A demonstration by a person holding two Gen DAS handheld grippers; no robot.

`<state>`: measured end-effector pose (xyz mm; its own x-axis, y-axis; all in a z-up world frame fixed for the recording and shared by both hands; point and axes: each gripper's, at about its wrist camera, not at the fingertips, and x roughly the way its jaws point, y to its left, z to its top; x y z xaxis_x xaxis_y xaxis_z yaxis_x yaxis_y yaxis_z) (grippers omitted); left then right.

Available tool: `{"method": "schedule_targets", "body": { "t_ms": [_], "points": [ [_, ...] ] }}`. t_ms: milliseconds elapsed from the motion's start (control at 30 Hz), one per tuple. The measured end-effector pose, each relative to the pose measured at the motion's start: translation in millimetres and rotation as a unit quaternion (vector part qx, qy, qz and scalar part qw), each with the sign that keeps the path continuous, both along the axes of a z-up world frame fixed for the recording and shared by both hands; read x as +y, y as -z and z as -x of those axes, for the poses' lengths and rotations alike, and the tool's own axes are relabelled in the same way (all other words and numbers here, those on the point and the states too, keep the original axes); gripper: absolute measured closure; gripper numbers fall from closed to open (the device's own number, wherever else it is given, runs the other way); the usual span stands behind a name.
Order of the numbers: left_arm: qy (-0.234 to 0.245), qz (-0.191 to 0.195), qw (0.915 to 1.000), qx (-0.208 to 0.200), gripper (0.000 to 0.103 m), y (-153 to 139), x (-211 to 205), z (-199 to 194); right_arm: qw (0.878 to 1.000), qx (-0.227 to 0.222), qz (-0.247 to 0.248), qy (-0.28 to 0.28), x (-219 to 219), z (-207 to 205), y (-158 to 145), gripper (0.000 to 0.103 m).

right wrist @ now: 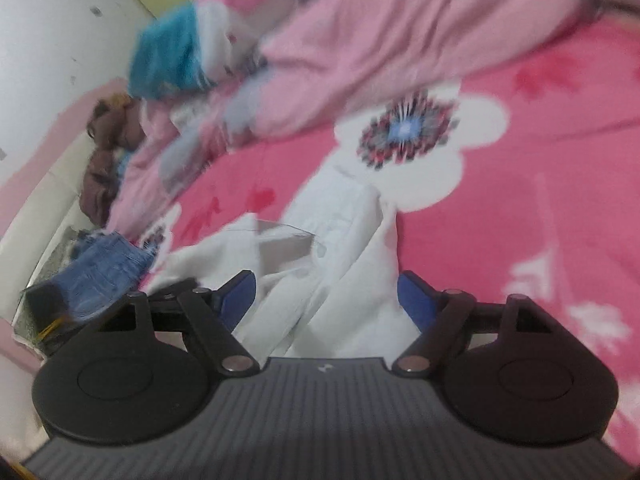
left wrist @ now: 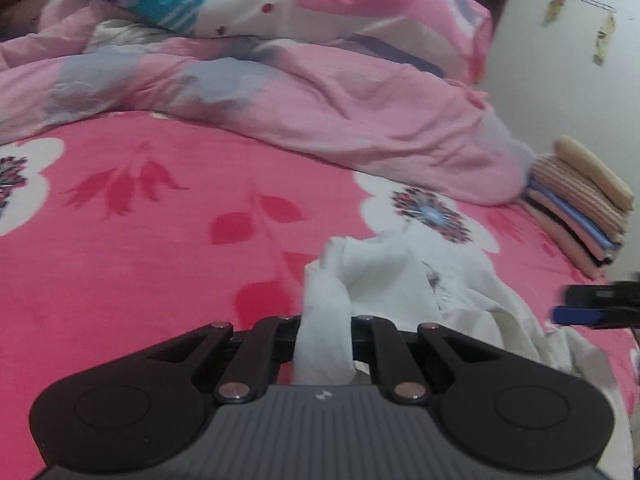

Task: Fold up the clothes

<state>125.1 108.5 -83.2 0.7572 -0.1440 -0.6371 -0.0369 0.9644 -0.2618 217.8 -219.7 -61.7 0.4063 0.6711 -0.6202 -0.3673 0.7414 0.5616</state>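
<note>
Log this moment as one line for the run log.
left gripper: shut on white shirt | right gripper: open over shirt | shirt: crumpled on bed | folded pile: far edge

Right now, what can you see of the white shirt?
The white shirt is thin, wrinkled woven cloth, crumpled and unfolded on the pink floral bedsheet. A placket with a small button shows in the right wrist view. The left gripper is shut on a bunched strip of it. The right gripper is open, its blue pads either side of the cloth.
</note>
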Motion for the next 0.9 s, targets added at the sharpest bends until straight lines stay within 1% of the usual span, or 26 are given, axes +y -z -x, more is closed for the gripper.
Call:
{"method": "schedule_targets", "body": {
  "t_ms": [33,100,133,167,200,233,367,533,633,700,800,867,900],
  "points": [
    [-0.001,-0.003,1.0,0.001,0.095,1,1,0,1.0,0.019,0.003,-0.005,6,-11,11,0.025],
    [-0.002,-0.011,0.9999,0.002,0.095,2,0,-2,0.998,0.058,0.01,-0.015,18,-33,32,0.043],
    [-0.002,-0.015,0.9999,0.002,0.096,3,-1,-3,0.998,0.06,0.014,-0.023,22,-37,36,0.066],
    [-0.002,-0.021,0.9998,0.001,0.096,3,-1,-5,0.998,0.055,0.018,-0.031,26,-38,37,0.098],
    [-0.002,-0.027,0.9996,-0.002,0.097,2,-2,-6,0.998,0.05,0.016,-0.033,23,-38,35,0.101],
    [-0.002,-0.032,0.9995,-0.006,0.097,1,-2,-12,0.998,0.047,0.011,-0.032,19,-38,32,0.101],
    [-0.003,-0.05,0.9984,-0.025,0.098,-4,-4,-46,0.999,-0.02,0.025,0.002,-5,-48,6,0.102],
    [-0.001,-0.071,0.9963,-0.049,0.098,-9,-10,-94,0.993,-0.093,0.058,0.039,-22,-91,-20,0.102],
    [-0.003,-0.085,0.9937,-0.073,0.098,-15,-18,-128,0.988,-0.13,0.066,0.058,-27,-124,-33,0.102],
    [-0.005,-0.088,0.9917,-0.094,0.098,-21,-22,-150,0.985,-0.148,0.062,0.07,-31,-146,-38,0.102],
    [-0.004,-0.103,0.9871,-0.122,0.098,-24,-32,-176,0.979,-0.174,0.057,0.086,-34,-175,-40,0.102],
    [-0.002,-0.12,0.9851,-0.123,0.097,-18,-40,-191,0.978,-0.177,0.057,0.095,-33,-193,-30,0.102],
    [-0.001,-0.126,0.9859,-0.11,0.097,-11,-42,-199,0.978,-0.172,0.057,0.1,-33,-200,-23,0.102]
  ]
}}
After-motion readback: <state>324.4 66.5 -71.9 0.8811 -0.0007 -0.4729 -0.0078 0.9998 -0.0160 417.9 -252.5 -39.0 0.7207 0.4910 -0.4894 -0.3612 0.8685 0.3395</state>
